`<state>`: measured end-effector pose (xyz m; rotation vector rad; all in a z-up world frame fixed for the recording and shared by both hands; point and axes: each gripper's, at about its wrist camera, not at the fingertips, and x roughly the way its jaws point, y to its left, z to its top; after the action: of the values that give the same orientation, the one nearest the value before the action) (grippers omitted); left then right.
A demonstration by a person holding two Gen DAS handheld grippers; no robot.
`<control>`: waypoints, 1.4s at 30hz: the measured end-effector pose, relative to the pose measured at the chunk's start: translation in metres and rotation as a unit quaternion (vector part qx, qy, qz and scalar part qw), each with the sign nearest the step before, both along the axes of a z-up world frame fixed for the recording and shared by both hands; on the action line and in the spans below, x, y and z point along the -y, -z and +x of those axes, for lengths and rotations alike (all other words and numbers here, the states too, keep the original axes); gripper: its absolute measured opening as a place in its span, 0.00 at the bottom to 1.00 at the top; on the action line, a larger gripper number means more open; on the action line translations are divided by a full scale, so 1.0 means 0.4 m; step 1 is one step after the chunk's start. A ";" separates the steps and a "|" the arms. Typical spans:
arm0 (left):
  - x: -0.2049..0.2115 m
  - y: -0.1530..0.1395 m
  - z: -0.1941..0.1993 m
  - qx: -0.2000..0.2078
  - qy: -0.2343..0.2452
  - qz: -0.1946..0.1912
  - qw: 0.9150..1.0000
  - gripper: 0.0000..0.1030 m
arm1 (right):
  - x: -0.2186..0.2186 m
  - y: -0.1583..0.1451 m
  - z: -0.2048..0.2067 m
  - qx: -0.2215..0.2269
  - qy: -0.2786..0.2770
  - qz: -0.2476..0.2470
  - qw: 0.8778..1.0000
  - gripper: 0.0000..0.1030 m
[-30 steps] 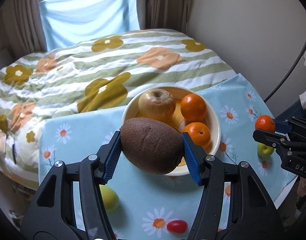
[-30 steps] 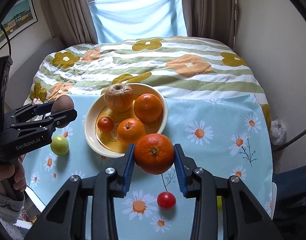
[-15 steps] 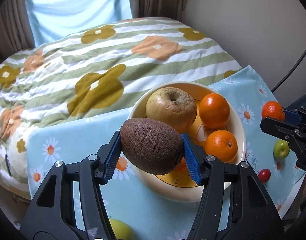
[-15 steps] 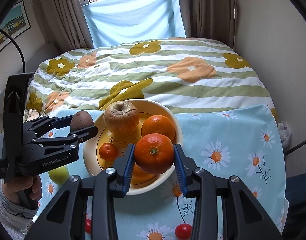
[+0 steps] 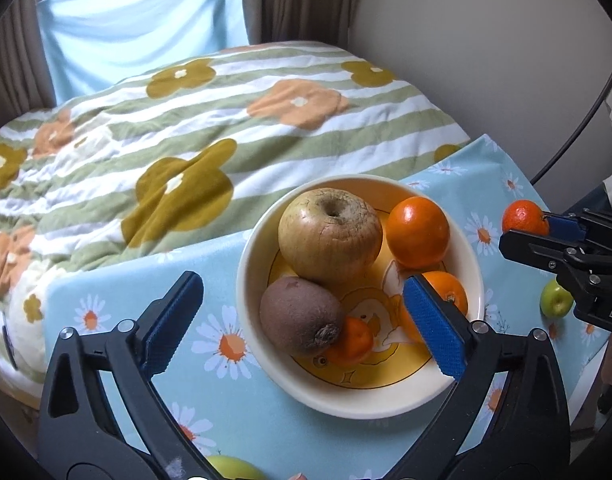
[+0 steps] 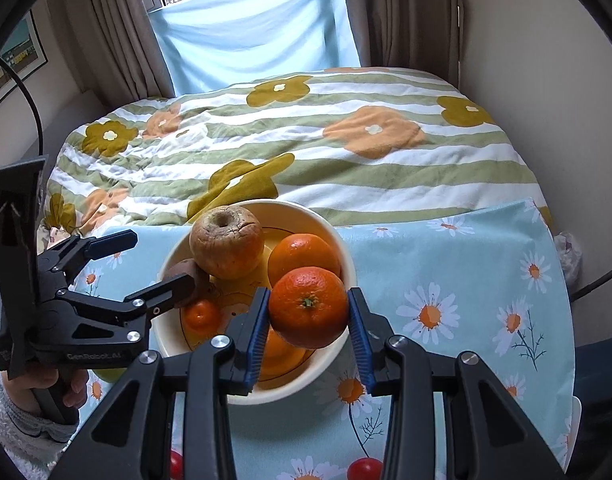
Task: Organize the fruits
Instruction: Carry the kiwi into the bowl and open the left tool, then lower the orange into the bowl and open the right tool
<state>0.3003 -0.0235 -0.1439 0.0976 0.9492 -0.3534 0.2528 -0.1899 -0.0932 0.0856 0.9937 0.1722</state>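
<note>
A cream bowl on the daisy tablecloth holds a wrinkled apple, oranges, a small tomato and a brown kiwi. My left gripper is open, its jaws standing on either side of the kiwi, which lies in the bowl. My right gripper is shut on an orange, held above the bowl's near right rim.
A small green fruit lies right of the bowl and another at the near edge. Red cherry tomatoes lie on the cloth near me. A striped flowered quilt covers the bed behind. A wall stands at right.
My left gripper opened and let the kiwi go into the bowl beside the apple. My right gripper moved forward with its orange over the bowl's rim.
</note>
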 end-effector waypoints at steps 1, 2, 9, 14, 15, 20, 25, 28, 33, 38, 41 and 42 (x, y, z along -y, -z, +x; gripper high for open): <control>-0.006 -0.004 -0.003 0.001 -0.002 -0.001 1.000 1.00 | 0.000 0.000 0.002 -0.001 -0.001 0.001 1.000 0.34; -0.013 -0.008 -0.006 0.001 -0.005 -0.002 1.000 1.00 | -0.001 0.001 0.005 -0.001 -0.002 0.003 1.000 0.34; -0.078 -0.033 -0.047 0.001 -0.029 -0.001 1.000 1.00 | -0.039 -0.005 0.026 0.001 -0.032 0.006 0.999 0.34; -0.131 -0.052 -0.081 0.002 -0.054 0.000 0.999 1.00 | -0.093 0.007 0.051 -0.004 -0.070 0.003 0.998 0.34; -0.140 -0.055 -0.088 0.003 -0.059 0.002 0.998 1.00 | -0.106 0.013 0.057 -0.006 -0.079 0.002 0.997 0.34; -0.183 -0.073 -0.118 0.008 -0.081 0.009 0.997 1.00 | -0.152 0.045 0.082 -0.018 -0.107 -0.004 0.994 0.34; -0.215 -0.079 -0.133 0.011 -0.098 0.013 0.995 1.00 | -0.178 0.076 0.097 -0.031 -0.124 -0.010 0.992 0.34; -0.228 -0.077 -0.139 0.010 -0.108 0.011 0.994 1.00 | -0.194 0.094 0.099 -0.038 -0.132 -0.020 0.990 0.34; -0.244 -0.075 -0.148 0.010 -0.118 0.009 0.993 1.00 | -0.212 0.105 0.093 -0.041 -0.138 -0.032 0.989 0.34; -0.245 -0.078 -0.155 0.011 -0.123 0.009 0.992 1.00 | -0.214 0.102 0.085 -0.036 -0.135 -0.032 0.990 0.54; -0.242 -0.077 -0.159 0.014 -0.127 0.008 0.992 1.00 | -0.207 0.084 0.073 -0.014 -0.129 -0.026 0.991 0.90; -0.243 -0.075 -0.161 0.012 -0.129 0.008 0.992 1.00 | -0.203 0.077 0.069 -0.005 -0.125 -0.023 0.992 0.91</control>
<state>0.2360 0.0735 -0.1138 -0.0058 0.9283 -0.1061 0.2804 -0.1088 -0.1242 -0.0811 1.0156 0.3786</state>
